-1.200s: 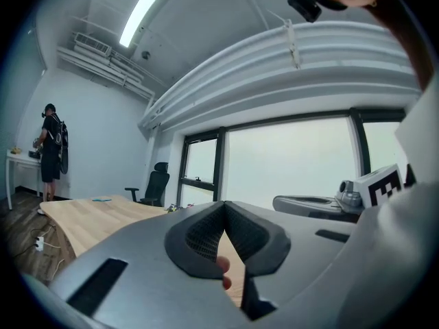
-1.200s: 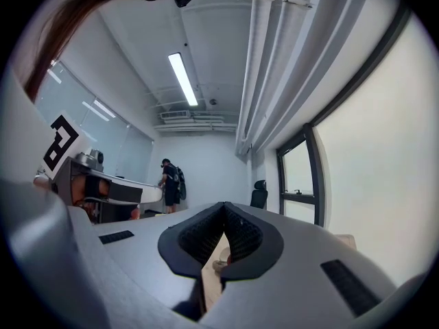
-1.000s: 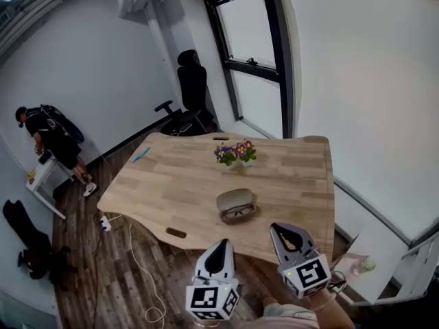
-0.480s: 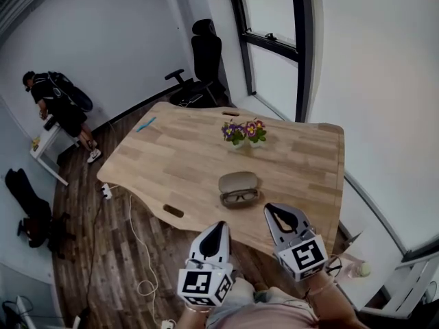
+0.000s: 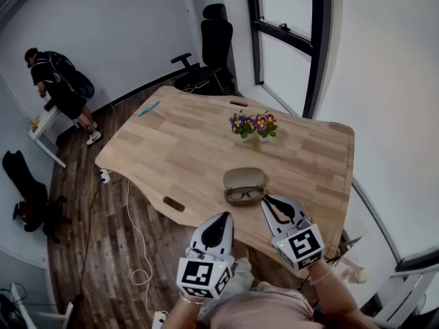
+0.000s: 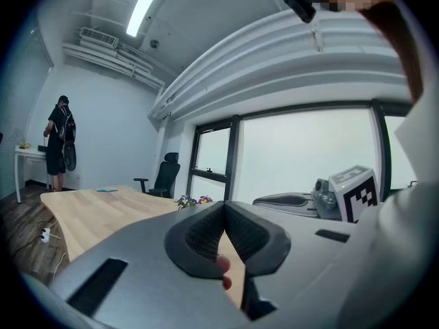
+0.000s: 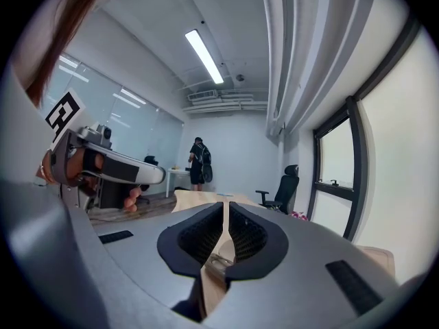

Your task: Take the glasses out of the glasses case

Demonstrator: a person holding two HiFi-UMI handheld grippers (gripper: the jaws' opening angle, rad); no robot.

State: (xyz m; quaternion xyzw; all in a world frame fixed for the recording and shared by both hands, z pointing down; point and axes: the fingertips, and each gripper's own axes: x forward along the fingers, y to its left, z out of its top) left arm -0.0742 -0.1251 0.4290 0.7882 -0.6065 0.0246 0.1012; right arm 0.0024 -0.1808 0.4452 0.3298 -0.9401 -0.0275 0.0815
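An open tan glasses case lies on the wooden table near its front edge. Dark-framed glasses rest in the half nearer me. My right gripper hovers just right of the glasses, its tips close to the case, jaws shut and empty. In the right gripper view the pads meet, and part of the case shows below them. My left gripper hangs off the table's front edge, left of the case, shut and empty. Its pads touch at the tip.
A small pot of purple and yellow flowers stands behind the case. A blue pen lies at the table's far left. A black office chair stands beyond the table. A person stands at a white desk far left. A cable runs along the floor.
The view has closed in on the table. Both grippers have moved forward, and the right one now reaches the table edge beside the case. The case and glasses have not moved.
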